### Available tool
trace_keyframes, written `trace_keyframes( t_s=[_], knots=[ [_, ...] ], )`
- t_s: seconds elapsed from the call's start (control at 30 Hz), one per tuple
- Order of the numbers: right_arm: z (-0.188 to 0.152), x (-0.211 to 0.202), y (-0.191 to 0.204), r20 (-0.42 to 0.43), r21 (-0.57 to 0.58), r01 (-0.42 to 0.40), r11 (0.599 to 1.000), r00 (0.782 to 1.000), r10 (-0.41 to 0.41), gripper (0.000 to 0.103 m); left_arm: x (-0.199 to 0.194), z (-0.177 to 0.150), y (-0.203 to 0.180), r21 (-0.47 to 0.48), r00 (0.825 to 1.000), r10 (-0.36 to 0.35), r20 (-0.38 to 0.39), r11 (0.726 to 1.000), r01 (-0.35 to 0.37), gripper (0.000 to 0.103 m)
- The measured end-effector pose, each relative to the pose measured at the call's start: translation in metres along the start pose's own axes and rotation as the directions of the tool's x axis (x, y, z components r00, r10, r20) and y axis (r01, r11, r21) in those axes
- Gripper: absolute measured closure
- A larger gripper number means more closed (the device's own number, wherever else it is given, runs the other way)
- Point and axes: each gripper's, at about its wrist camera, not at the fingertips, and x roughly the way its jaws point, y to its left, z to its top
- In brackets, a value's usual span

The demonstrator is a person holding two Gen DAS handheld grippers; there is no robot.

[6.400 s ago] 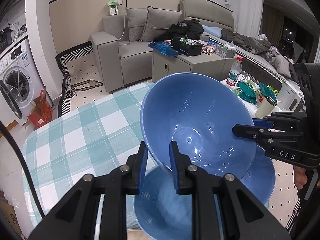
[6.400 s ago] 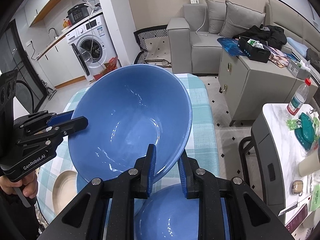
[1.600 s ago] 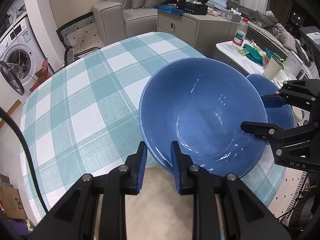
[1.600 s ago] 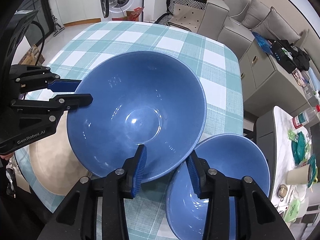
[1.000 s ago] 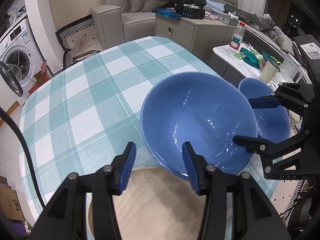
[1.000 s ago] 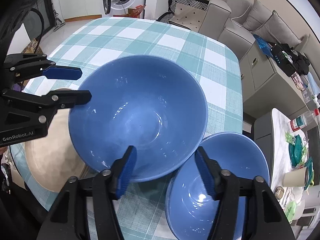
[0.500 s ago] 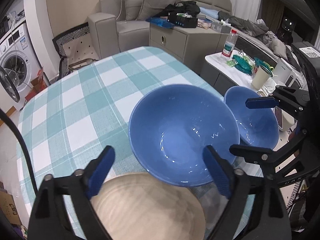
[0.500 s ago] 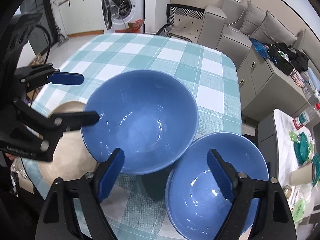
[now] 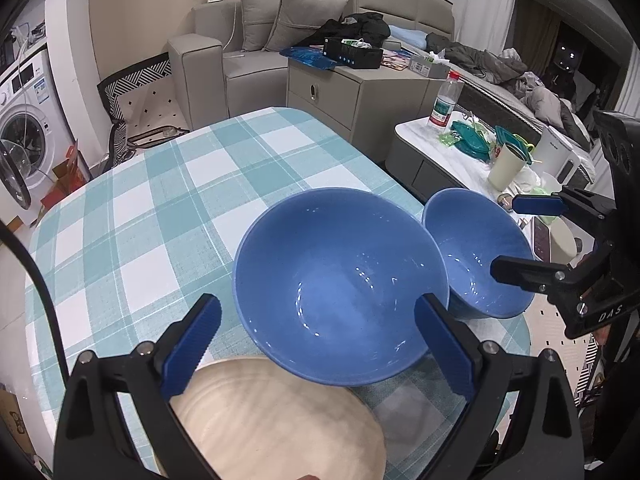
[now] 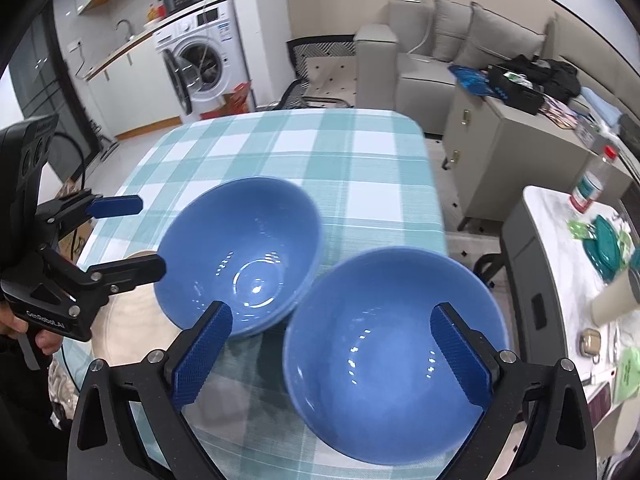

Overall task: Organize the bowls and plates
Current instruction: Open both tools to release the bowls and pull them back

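Observation:
Two blue bowls stand side by side on the checked tablecloth. The first blue bowl [image 9: 340,292] [image 10: 240,260] sits partly on the rim of a beige plate [image 9: 276,420] [image 10: 128,328]. The second blue bowl [image 9: 476,252] [image 10: 392,328] stands to its right near the table edge. My left gripper [image 9: 316,344] [image 10: 128,236] is open wide, its fingers on either side of the first bowl, not touching it. My right gripper [image 10: 332,352] [image 9: 528,236] is open wide over the second bowl, empty.
The table with the teal and white checked cloth [image 9: 168,208] [image 10: 320,152] stretches away behind the bowls. A side table [image 9: 452,148] with a bottle and cups stands at the right. A sofa [image 9: 240,40] and a washing machine [image 10: 200,64] are further off.
Both grippers held the first bowl, set it down on the plate's edge, then let go and opened wide. Both have drawn back and up; the right gripper now hovers over the second bowl.

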Motion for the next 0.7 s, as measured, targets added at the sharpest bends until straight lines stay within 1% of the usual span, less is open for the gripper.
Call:
trace_keyframes(
  t_s=[0.07,0.2,0.3,0.43,0.53,0.7],
  knots=[
    [-0.003,-0.002,-0.004,0.004,0.006,0.019,1.000,1.000,-0.019,0.001,0.000,0.001,-0.003,0.005,1.000,-0.007,0.004,1.000,0.007,0.005],
    [-0.011,-0.007,-0.010,0.011,0.018,0.018,1.000,1.000,-0.018,0.001,-0.001,0.004,-0.008,0.013,1.000,-0.016,0.012,1.000,0.016,0.005],
    [-0.016,-0.012,-0.015,0.020,0.036,0.018,0.999,1.000,-0.018,0.001,-0.002,0.006,-0.015,0.029,0.999,-0.036,0.019,0.999,0.036,0.005],
    [-0.021,-0.014,-0.022,0.023,0.063,0.019,0.998,1.000,-0.020,0.001,-0.003,0.010,-0.025,0.063,0.999,-0.036,0.030,0.997,0.034,0.005],
    [-0.025,-0.013,-0.028,0.021,0.075,0.019,0.997,1.000,-0.021,0.001,0.000,0.011,-0.031,0.075,0.998,-0.054,0.018,0.996,0.052,0.005],
    [-0.032,-0.011,-0.040,0.014,0.103,0.022,0.994,1.000,-0.024,0.001,0.003,0.010,-0.042,0.089,0.998,-0.058,0.013,0.994,0.057,0.005]
  ],
)
